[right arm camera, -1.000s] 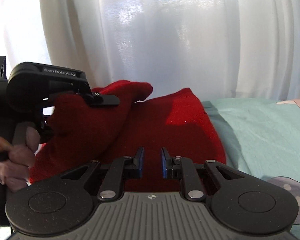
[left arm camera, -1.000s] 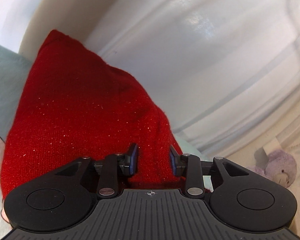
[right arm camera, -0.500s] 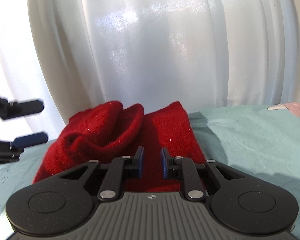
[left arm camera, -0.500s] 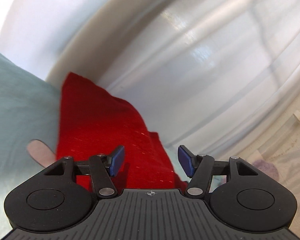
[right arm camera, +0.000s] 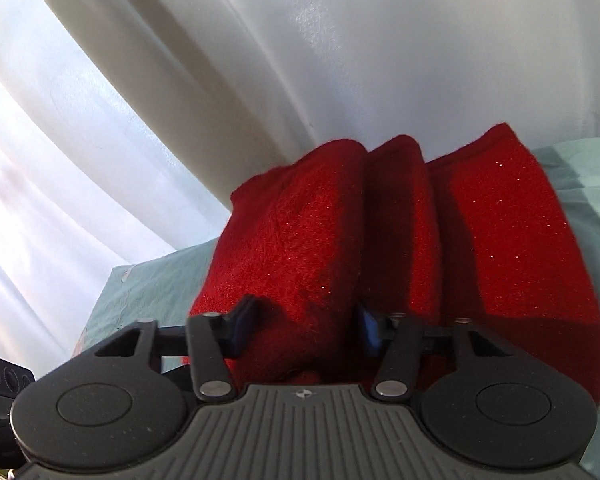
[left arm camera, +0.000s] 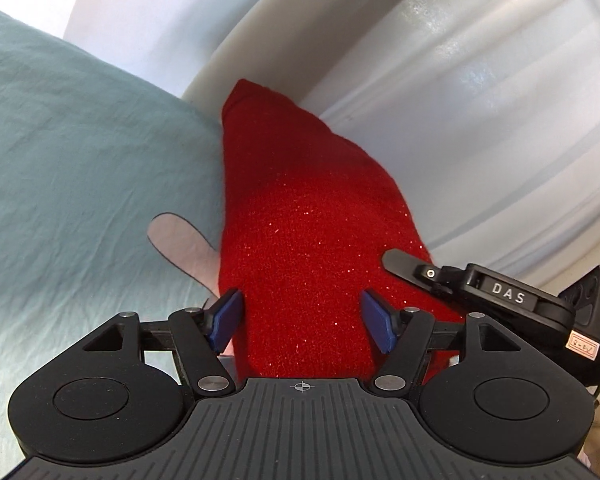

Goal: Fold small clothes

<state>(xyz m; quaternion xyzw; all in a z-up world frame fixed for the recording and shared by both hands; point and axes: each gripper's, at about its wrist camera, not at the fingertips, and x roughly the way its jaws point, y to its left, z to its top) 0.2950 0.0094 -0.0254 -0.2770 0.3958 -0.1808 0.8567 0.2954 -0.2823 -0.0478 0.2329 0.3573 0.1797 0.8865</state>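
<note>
A red knitted garment (left arm camera: 300, 224) lies folded on a pale teal sheet (left arm camera: 80, 140). In the right wrist view the red garment (right arm camera: 380, 240) shows as three side-by-side folds. My left gripper (left arm camera: 302, 320) is open, its blue pads astride the near end of the garment without clamping it. My right gripper (right arm camera: 306, 328) is open, with the left fold bulging between its pads. The right gripper's finger (left arm camera: 412, 266) reaches over the garment's right edge in the left wrist view.
White curtains (right arm camera: 260, 60) hang close behind the garment in both views. A pink print (left arm camera: 180, 244) on the sheet lies left of the garment. The sheet's edge (right arm camera: 116, 280) runs at the left in the right wrist view.
The left gripper let go of the garment and opened wide. The right gripper opened from shut and moved in over the left fold. The raised flap now lies down as a fold.
</note>
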